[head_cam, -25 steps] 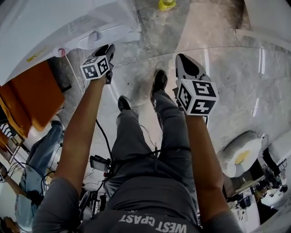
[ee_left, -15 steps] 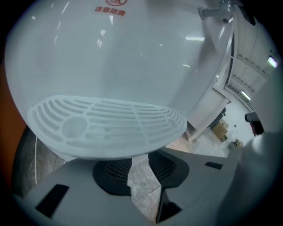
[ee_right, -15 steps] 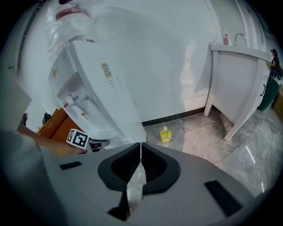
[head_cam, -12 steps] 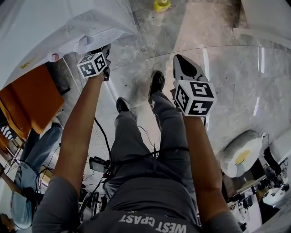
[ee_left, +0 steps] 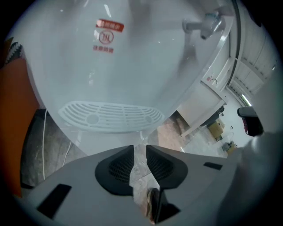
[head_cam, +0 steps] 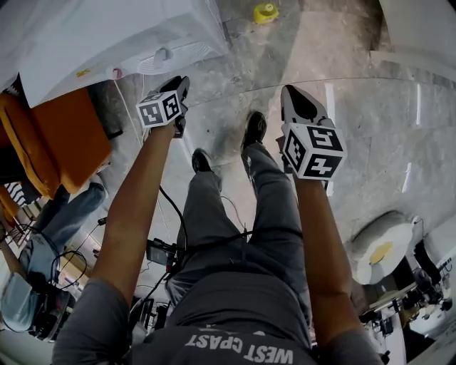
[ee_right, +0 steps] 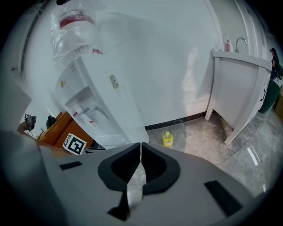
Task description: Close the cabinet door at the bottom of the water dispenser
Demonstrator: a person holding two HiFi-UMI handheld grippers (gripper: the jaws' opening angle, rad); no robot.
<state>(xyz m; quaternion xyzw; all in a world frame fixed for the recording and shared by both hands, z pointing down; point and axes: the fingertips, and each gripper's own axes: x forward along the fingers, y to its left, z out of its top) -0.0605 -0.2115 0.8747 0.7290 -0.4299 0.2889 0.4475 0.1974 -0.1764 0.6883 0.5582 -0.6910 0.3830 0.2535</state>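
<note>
I'm holding the left gripper (ee_left: 140, 149) just in front of the dispenser (ee_left: 132, 66). Its jaws have just been narrowing, and they are released with nothing between them. The right gripper (ee_right: 140, 146) is hanging over the floor (ee_right: 199, 128), jaws clenched empty. The cabinet door (ee_left: 88, 142) is sitting below the drip tray (ee_left: 110, 117), barely showing.

The floor (head_cam: 356, 57) is polished grey marbled stone, streaked with reflected light. At its far left stands the white water dispenser (head_cam: 107, 36), with an orange piece of furniture (head_cam: 68, 135) near it. A small yellow bottle (head_cam: 265, 11) stands alone by the far wall. Two dark shoes (head_cam: 252, 128) are planted mid-floor. A thin white cord (head_cam: 127, 107) runs beside the dispenser's foot.
</note>
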